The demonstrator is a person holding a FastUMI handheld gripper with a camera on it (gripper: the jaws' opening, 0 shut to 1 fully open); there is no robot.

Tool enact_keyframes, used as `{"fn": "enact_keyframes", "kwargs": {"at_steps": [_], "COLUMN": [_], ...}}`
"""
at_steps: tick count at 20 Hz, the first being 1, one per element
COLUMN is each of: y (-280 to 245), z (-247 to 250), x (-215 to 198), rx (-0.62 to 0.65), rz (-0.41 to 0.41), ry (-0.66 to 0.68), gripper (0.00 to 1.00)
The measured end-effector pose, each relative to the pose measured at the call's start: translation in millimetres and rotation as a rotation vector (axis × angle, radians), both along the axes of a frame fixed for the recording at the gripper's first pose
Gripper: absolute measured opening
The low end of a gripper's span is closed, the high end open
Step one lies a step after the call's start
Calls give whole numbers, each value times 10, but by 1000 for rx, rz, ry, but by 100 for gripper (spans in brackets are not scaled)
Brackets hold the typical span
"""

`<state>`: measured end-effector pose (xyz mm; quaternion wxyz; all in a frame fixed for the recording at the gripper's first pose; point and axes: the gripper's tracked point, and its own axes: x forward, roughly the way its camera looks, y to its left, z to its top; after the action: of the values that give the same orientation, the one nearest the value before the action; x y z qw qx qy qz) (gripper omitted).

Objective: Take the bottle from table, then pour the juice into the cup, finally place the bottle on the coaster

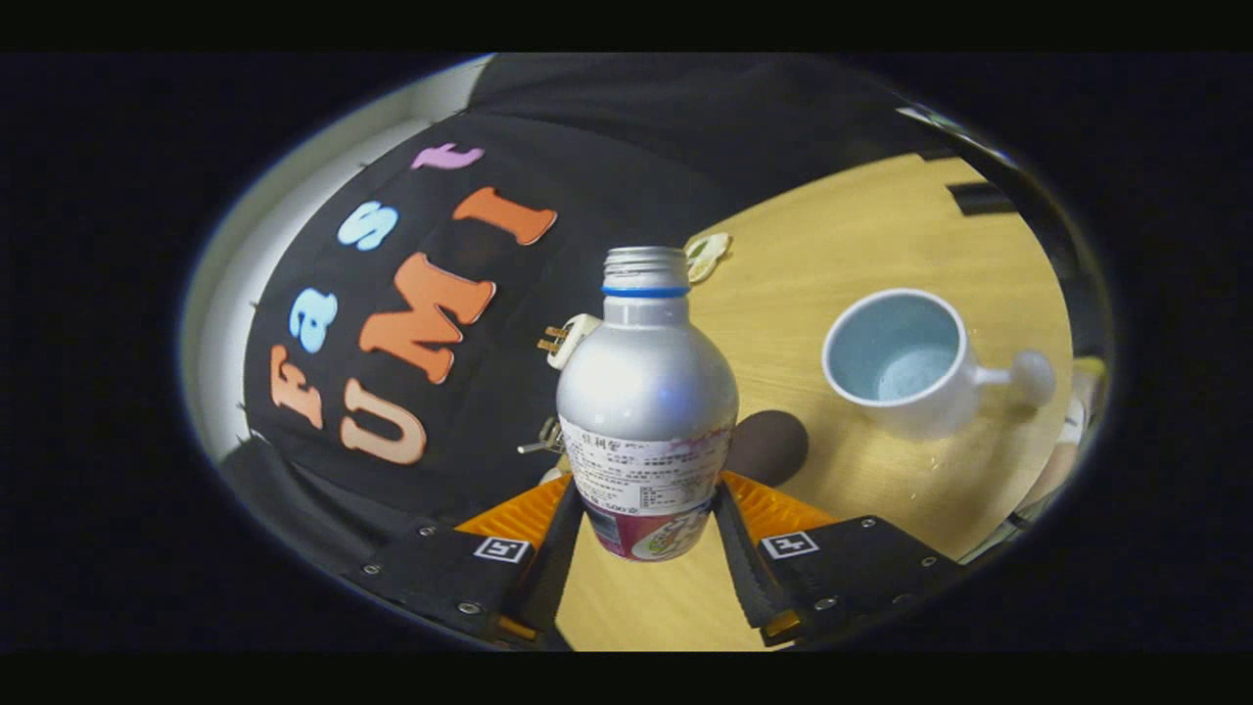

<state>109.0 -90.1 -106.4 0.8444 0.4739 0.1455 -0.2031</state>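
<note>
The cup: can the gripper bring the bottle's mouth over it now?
Probably yes. The gripper is shut on the bottle, uncapped, and bare table lies between it and the cup.

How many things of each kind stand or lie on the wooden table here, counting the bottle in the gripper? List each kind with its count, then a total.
Bottles: 1, silver bottle, uncapped, clamped between the gripper fingers
Cups: 1, white cup
Coasters: 1, dark round coaster
Small pale items beyond the bottle: 1, pale item
Total: 4

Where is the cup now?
In the gripper view, the cup stands on the table, beyond the fingers and right of the bottle they clamp.
</note>
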Motion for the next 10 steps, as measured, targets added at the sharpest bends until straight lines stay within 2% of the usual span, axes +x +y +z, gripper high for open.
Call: {"fn": "enact_keyframes", "kwargs": {"at_steps": [5, 8, 10], "y": [-226, -250, -346], "z": [118, 160, 112], "x": [117, 251, 302], "rx": [-411, -608, -729], "rz": [38, 77, 74], "ry": [97, 146, 194], "gripper": [71, 72, 72]}}
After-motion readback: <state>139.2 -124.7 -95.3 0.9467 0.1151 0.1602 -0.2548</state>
